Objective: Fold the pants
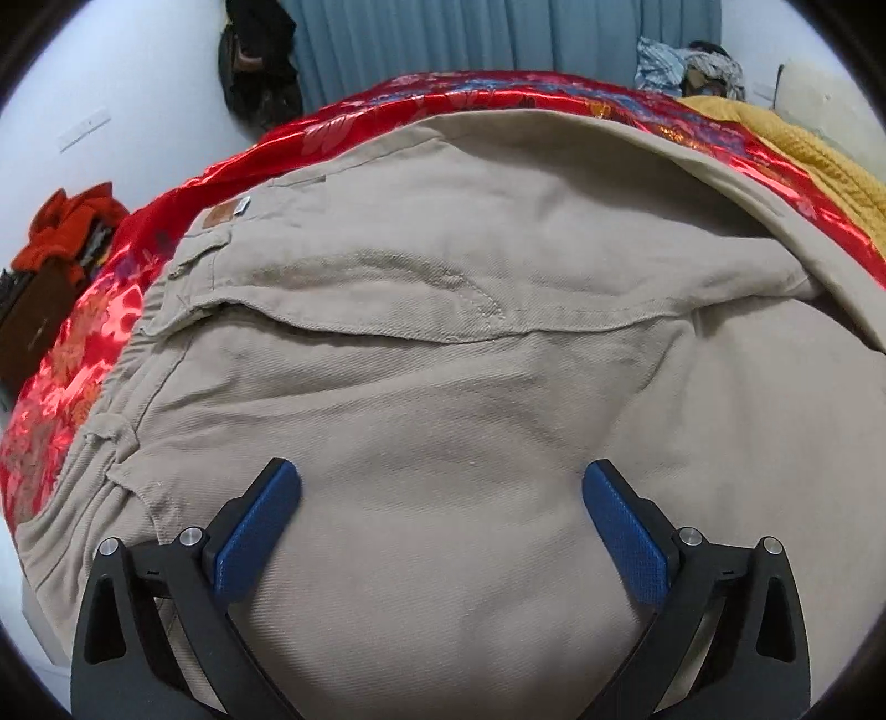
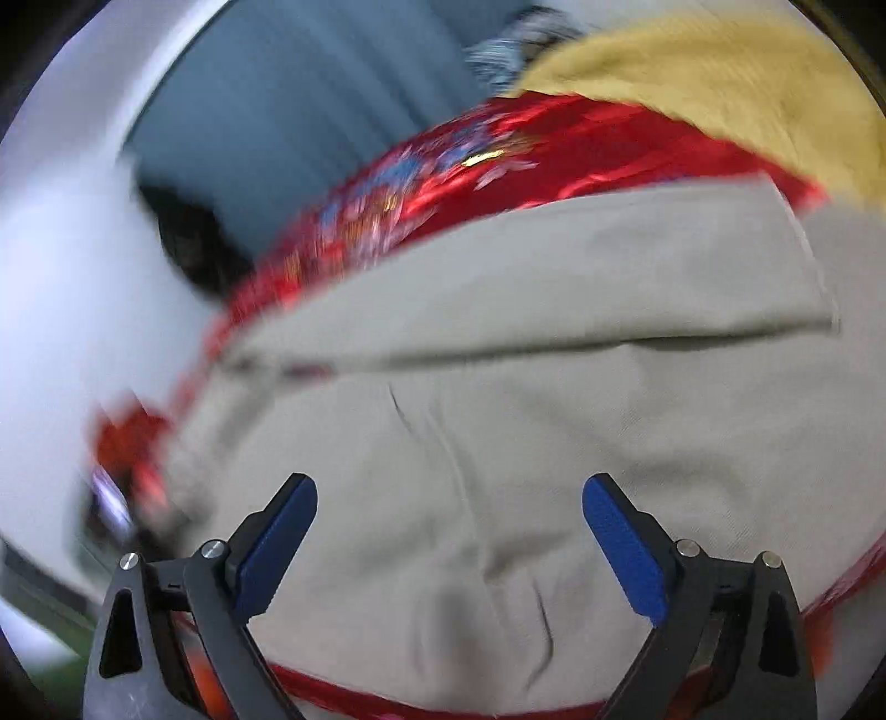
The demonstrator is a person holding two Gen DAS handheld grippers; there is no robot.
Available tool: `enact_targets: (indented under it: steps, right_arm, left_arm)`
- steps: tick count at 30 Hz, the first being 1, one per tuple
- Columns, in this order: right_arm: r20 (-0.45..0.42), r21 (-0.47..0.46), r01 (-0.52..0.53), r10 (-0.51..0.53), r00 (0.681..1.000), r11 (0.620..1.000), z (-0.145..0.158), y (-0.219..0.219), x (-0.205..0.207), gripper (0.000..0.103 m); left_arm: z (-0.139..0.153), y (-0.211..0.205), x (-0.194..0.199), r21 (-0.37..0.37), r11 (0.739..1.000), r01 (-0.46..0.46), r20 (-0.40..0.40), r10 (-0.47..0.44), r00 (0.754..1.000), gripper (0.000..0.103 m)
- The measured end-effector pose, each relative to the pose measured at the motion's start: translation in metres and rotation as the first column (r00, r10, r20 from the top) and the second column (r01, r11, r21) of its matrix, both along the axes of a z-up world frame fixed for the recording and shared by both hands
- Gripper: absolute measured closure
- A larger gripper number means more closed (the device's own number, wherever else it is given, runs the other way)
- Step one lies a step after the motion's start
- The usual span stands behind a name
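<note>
The khaki pants (image 1: 443, 288) lay spread over a shiny red floral bedspread (image 1: 72, 354), filling most of the left wrist view. Their waistband ran down the left side, with a small brown label patch (image 1: 224, 213) near a back pocket flap, and one leg was folded across the other so that a long seam edge crossed the middle of the cloth. A mustard-yellow knitted blanket (image 1: 797, 149) lay on the far right part of the bed, touching the bedspread's edge. Behind the bed hung a grey-blue curtain (image 1: 443, 33), with a dark bundle on the wall to its left and a crumpled orange-red cloth (image 1: 66, 227) on a dark piece of furniture beside the bed.

The left gripper (image 1: 441, 482) hovered over the seat of the pants with its blue-padded fingers (image 1: 260, 531) spread wide — only flat fabric showed in the gap, and nothing was pinched.

The right wrist view was blurred. The right gripper (image 2: 449, 493) also stood wide apart above the pants (image 2: 526, 399), its blue pads (image 2: 626, 548) clear of the cloth and holding nothing. In that view the bedspread (image 2: 443, 171) showed beyond the fabric, and the yellow blanket (image 2: 720, 77) lay at the top right — details there were too smeared to tell.
</note>
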State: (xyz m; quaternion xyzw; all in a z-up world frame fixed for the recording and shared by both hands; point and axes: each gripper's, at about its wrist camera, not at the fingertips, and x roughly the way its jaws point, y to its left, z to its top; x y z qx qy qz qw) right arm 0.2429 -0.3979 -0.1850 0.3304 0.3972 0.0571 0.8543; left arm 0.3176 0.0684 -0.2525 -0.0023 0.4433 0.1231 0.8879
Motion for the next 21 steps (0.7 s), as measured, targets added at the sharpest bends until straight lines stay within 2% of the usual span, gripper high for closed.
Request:
enact_targets:
  steps: [2, 3, 6, 7, 9, 11, 12, 13, 15, 16, 17, 18, 20, 21]
  right_arm:
    - [-0.023, 0.098, 0.113, -0.111, 0.994, 0.989, -0.007, -0.032, 0.008, 0.027]
    - [-0.028, 0.149, 0.174, -0.172, 0.985, 0.973, -0.011, -0.047, 0.011, 0.031]
    - [-0.109, 0.27, 0.386, -0.37, 0.922, 0.882, -0.028, -0.091, 0.017, 0.038]
    - [-0.126, 0.31, 0.44, -0.423, 0.898, 0.843, -0.034, -0.1, 0.017, 0.042]
    - [-0.143, 0.329, 0.494, -0.475, 0.869, 0.805, -0.041, -0.109, 0.021, 0.059]
    - [-0.179, 0.236, 0.509, -0.478, 0.86, 0.828, -0.042, -0.111, 0.03, 0.099]
    - [-0.179, 0.214, 0.497, -0.466, 0.866, 0.841, -0.039, -0.111, 0.032, 0.099]
    - [-0.161, 0.223, 0.477, -0.451, 0.878, 0.85, -0.032, -0.11, 0.033, 0.099]
    - [-0.046, 0.249, 0.391, -0.393, 0.919, 0.886, 0.001, -0.11, 0.028, 0.099]
    - [0.013, 0.244, 0.342, -0.356, 0.934, 0.907, 0.02, -0.107, 0.026, 0.099]
    - [0.076, 0.235, 0.289, -0.314, 0.947, 0.928, 0.042, -0.103, 0.021, 0.099]
    - [0.12, 0.227, 0.253, -0.285, 0.951, 0.94, 0.059, -0.101, 0.016, 0.099]
    - [0.212, 0.207, 0.177, -0.221, 0.952, 0.962, 0.095, -0.091, 0.003, 0.099]
    - [0.243, 0.199, 0.147, -0.194, 0.951, 0.969, 0.108, -0.088, -0.003, 0.099]
  left_arm:
    - [-0.001, 0.001, -0.001, -0.001, 1.0, 0.0, 0.002, 0.0, 1.0, 0.001]
    - [0.001, -0.001, -0.001, 0.0, 1.0, 0.0, 0.002, 0.0, 1.0, 0.001]
    - [0.002, 0.0, 0.0, 0.0, 1.0, 0.0, 0.004, 0.0, 1.0, 0.001]
    - [0.002, -0.001, 0.0, 0.0, 1.0, 0.0, 0.006, 0.0, 1.0, 0.001]
    - [0.005, -0.001, 0.0, -0.004, 1.0, -0.003, -0.005, 0.003, 1.0, 0.001]
    - [0.016, 0.0, 0.004, -0.029, 1.0, 0.001, -0.075, -0.003, 0.997, 0.002]
    - [0.029, 0.004, 0.005, -0.085, 0.996, 0.003, -0.099, -0.011, 0.995, 0.002]
    - [0.042, 0.008, 0.003, -0.16, 0.987, 0.008, -0.073, -0.02, 0.997, 0.002]
    - [0.071, 0.022, 0.004, -0.34, 0.94, 0.027, 0.013, -0.024, 1.0, 0.001]
    - [0.083, 0.028, 0.015, -0.427, 0.904, 0.03, 0.03, -0.019, 0.999, 0.001]
    - [0.087, 0.031, 0.025, -0.476, 0.879, 0.032, 0.033, -0.018, 0.999, 0.001]
    - [0.09, 0.034, 0.038, -0.533, 0.845, 0.037, 0.036, -0.02, 0.999, 0.001]
    - [0.086, 0.038, 0.072, -0.648, 0.761, 0.026, 0.026, -0.012, 1.0, 0.001]
    - [0.082, 0.038, 0.084, -0.677, 0.736, 0.011, 0.014, -0.002, 1.0, 0.001]
